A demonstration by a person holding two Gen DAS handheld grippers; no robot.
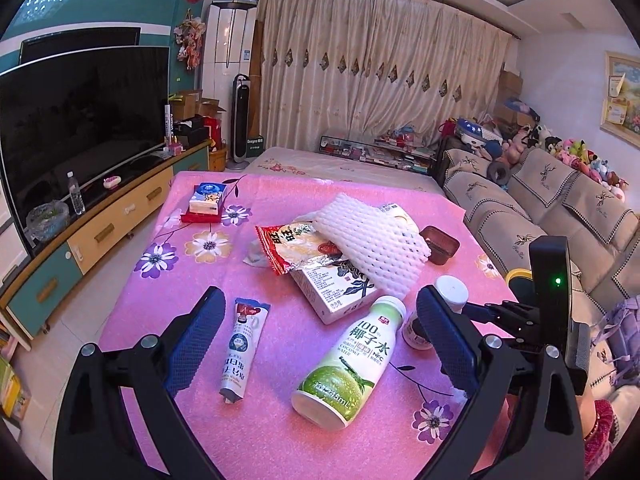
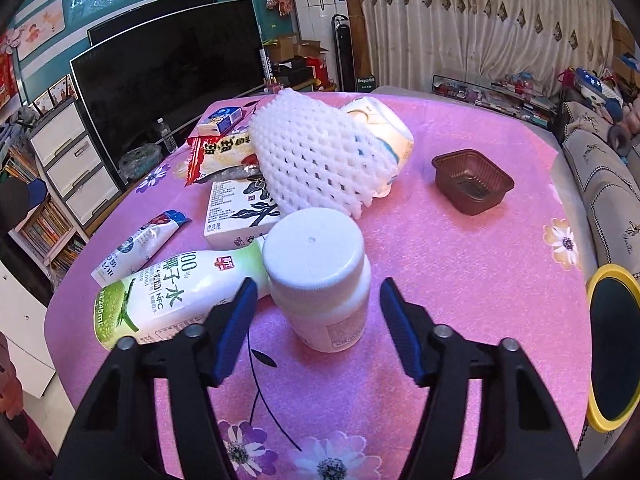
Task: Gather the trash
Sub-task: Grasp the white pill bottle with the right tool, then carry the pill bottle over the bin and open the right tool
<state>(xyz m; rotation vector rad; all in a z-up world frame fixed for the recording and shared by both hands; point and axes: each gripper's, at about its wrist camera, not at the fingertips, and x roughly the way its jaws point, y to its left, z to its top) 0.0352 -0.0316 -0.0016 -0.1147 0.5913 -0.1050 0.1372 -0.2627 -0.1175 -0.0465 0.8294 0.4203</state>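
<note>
The white pill bottle stood upright just beside the coconut-water bottle, between my right gripper's part-open, untouching jaws; it looked light, rigid and slick, best taken below the cap.

Teal wall, dark television, drawn beige curtains, beige sofa.

Left claw open above coconut-water bottle and sachet, pink tablecloth.
</note>
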